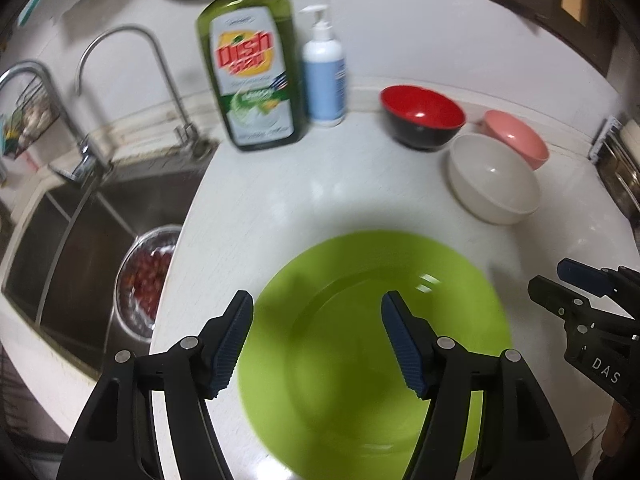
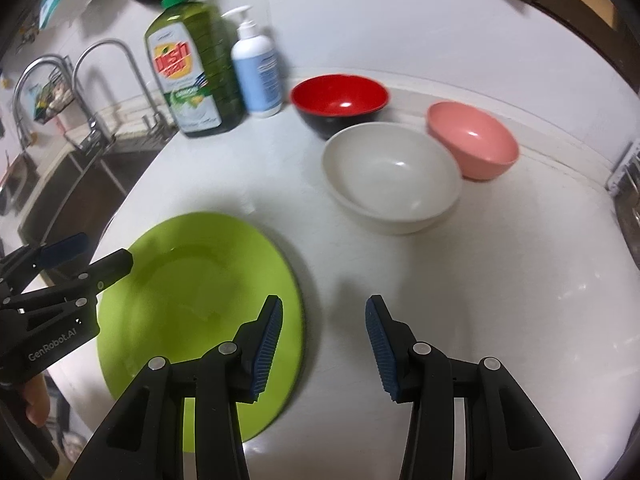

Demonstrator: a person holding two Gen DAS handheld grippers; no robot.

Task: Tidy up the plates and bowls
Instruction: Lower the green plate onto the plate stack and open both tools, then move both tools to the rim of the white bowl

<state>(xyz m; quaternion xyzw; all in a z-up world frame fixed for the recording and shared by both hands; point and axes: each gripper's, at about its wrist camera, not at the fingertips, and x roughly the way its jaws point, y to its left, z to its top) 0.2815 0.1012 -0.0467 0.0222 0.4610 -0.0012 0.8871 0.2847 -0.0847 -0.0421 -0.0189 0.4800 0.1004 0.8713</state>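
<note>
The left gripper [image 1: 316, 336] hangs above the green plate [image 1: 360, 320], jaws spread wide and empty. The right gripper [image 2: 324, 344], equally parted, hovers just off that plate's right rim (probably flanking it for a two-sided lift). Beyond the plate, toward the wall, sit the white bowl [image 2: 390, 184], the red bowl [image 2: 340, 100] and the pink bowl [image 2: 472, 140], unstacked. Both tools slant downward and forward; the plate lies flat beside the sink [image 1: 80, 240].
</note>
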